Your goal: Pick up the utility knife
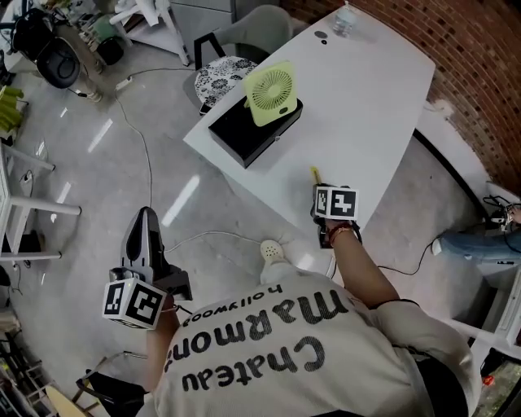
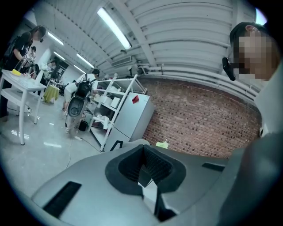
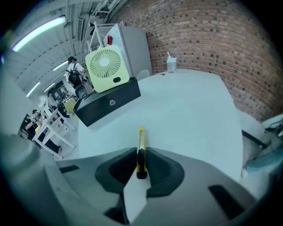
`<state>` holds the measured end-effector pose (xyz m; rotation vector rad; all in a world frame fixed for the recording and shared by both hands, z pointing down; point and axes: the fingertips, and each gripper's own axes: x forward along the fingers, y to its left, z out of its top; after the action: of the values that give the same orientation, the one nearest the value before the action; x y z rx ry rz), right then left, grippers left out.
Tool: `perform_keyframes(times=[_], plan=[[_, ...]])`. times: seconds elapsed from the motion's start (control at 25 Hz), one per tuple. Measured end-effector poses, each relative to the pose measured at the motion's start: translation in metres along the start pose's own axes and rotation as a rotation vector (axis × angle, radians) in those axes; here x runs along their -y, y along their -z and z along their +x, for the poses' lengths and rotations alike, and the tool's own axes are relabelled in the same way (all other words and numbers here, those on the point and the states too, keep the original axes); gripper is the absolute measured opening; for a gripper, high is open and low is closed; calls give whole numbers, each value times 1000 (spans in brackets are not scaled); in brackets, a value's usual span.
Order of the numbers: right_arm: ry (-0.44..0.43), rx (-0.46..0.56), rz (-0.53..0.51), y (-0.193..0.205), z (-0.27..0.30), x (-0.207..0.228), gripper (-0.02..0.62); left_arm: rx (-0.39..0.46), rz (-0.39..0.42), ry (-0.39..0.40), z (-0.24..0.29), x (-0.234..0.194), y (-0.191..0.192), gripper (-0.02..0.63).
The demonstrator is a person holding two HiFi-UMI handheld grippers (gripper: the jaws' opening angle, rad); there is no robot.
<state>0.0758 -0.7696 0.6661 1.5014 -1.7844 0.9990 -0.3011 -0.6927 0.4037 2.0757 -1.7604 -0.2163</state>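
Observation:
The utility knife [image 3: 141, 145] is slim and yellow with a black rear end. It lies along the jaws of my right gripper [image 3: 140, 162], whose pads are shut on its black end, while the yellow front sticks out over the white table [image 3: 194, 110]. In the head view the right gripper [image 1: 319, 189] stands at the table's near edge, with the knife's yellow tip [image 1: 314, 173] showing just beyond it. My left gripper [image 1: 145, 218] hangs over the floor at the lower left, away from the table. Its jaws [image 2: 148, 173] meet with nothing between them.
A black box [image 1: 252, 130] carrying a light green fan [image 1: 271, 91] stands at the table's left edge. A water bottle [image 1: 345, 20] is at the far end. A chair [image 1: 224, 73] sits beyond the box, cables trail over the grey floor, and a brick wall runs along the right.

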Motion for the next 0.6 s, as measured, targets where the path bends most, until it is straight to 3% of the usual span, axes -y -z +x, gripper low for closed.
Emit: perform_keyframes(times=[0.6], plan=[[-5,125,77,10,-72,-7,64,16,-2,136,-27,40,-7,0]])
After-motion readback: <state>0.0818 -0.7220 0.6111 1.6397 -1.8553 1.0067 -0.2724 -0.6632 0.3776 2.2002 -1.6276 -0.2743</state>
